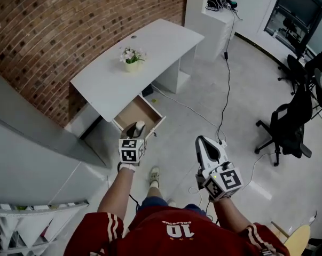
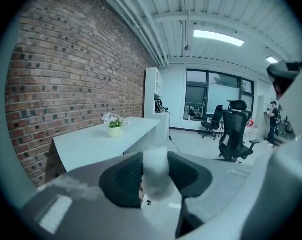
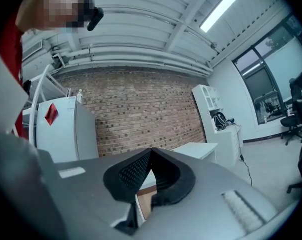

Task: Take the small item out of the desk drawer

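Observation:
The white desk [image 1: 118,79] stands against the brick wall with its wooden drawer [image 1: 133,112] pulled open. Just above the drawer's front, my left gripper [image 1: 135,129] is shut on a small white item [image 1: 140,125]. In the left gripper view the same white item [image 2: 156,176] sits pinched between the two dark pads, and the left gripper [image 2: 156,160] points toward the desk [image 2: 105,144]. My right gripper [image 1: 205,145] hangs over the floor to the right of the drawer. In the right gripper view its jaws meet at the tip with nothing between them [image 3: 150,153].
A small pot of flowers [image 1: 132,58] stands on the desk top. A cable [image 1: 225,95] runs across the floor toward a white cabinet [image 1: 218,28]. Black office chairs [image 1: 289,128] stand at the right. A grey slab [image 1: 27,153] and white shelving lie at the left.

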{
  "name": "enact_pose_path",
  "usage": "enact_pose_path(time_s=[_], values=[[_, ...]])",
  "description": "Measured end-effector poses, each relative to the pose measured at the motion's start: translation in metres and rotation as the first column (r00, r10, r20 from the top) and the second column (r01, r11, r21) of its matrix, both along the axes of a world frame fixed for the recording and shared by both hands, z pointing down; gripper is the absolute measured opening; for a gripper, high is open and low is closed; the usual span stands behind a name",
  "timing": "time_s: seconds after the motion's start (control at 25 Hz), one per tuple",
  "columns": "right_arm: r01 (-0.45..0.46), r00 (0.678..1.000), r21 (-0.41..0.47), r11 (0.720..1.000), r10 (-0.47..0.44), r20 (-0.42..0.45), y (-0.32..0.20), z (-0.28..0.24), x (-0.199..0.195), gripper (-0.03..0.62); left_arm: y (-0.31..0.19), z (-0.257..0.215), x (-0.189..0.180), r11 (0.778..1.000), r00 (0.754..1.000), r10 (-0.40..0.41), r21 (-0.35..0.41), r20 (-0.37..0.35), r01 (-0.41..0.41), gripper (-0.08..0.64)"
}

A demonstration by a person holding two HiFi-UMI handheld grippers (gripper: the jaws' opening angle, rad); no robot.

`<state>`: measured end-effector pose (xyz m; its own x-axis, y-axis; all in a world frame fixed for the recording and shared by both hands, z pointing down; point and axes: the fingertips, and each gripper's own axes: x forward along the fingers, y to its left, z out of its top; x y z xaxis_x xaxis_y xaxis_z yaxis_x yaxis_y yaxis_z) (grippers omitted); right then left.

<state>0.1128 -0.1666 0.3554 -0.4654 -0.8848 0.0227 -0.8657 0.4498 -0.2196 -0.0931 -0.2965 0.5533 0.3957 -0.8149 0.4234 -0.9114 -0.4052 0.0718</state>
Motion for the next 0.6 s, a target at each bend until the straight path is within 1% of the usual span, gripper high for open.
enact_pose_path(time_s=[0.16, 0.36, 0.6], values=[[-0.013, 1.0, 0.001, 1.0, 0.013, 0.011, 0.026, -0.001, 0.015, 0.0, 0.053, -0.044, 0.02, 0.997, 0.998, 0.048, 0.053, -0.033, -0.047, 0.164], [0.015, 1.0, 0.046, 0.999, -0.016, 0.008, 0.052, -0.017, 0.016, 0.0, 0.109, -0.102, 0.043, 0.985, 0.991, 0.11, 0.138, -0.071, -0.1, 0.164], [0.031, 0.999, 0.04, 0.999, -0.03, -0.022, 0.072, -0.016, 0.017, 0.0, 0.16, -0.16, 0.047, 0.969, 0.983, 0.16, 0.206, -0.088, -0.139, 0.164]])
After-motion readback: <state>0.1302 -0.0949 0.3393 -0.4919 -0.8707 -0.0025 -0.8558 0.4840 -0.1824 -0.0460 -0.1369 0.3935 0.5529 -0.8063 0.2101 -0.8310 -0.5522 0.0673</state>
